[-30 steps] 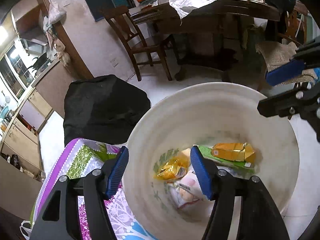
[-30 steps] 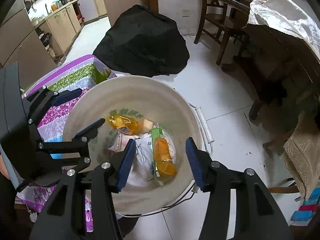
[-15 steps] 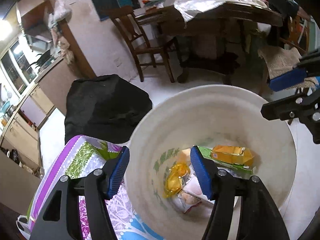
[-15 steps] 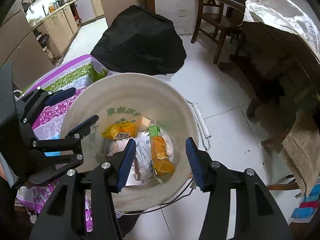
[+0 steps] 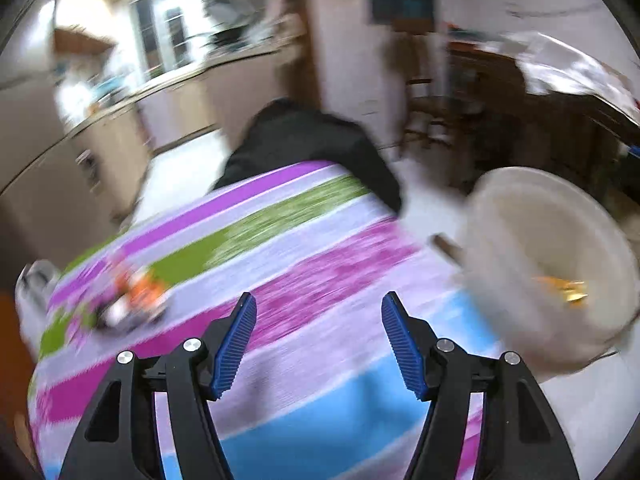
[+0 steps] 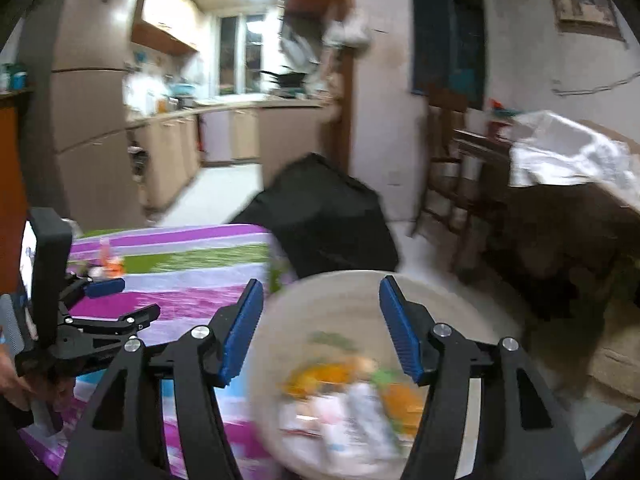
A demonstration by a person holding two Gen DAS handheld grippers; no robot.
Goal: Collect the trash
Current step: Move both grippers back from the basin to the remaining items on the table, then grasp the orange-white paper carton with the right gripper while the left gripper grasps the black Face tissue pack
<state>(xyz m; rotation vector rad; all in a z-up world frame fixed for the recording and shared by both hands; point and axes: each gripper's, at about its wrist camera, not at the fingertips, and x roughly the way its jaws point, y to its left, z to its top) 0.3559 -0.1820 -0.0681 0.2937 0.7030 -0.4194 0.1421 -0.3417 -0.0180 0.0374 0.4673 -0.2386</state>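
1. Step in hand, judged: between deposits, turning from the white bucket (image 6: 360,360) toward trash that lies on the striped cloth surface (image 5: 280,280)
2. Left gripper (image 5: 316,340): jaws roughly half open, nothing between the pads; points down over the striped cloth, bucket off to its right in the left wrist view
3. Right gripper (image 6: 320,328): jaws have just been opening, now about half open, nothing between the pads; poised above the near rim of the bucket
4. Bucket contents: several wrappers and a yellow-orange packet (image 6: 320,376) at the bottom, too blurred to sort further
5. Remaining trash: small orange-and-white clump (image 5: 132,300) at the far left part of the cloth, well apart from both grippers; also visible as a small orange item in the right wrist view; exact kind not discernible through motion blur
6. Next move, judged: bring the left gripper over the clump, centre it between the pads, close, then carry to the bucket; loose crumpled pieces likely to slip, so a low, square approach advisable
7. Writing and brands: none legible; green marking inside the bucket wall smeared, framed picture (image 6: 584,4) on the wall unreadable
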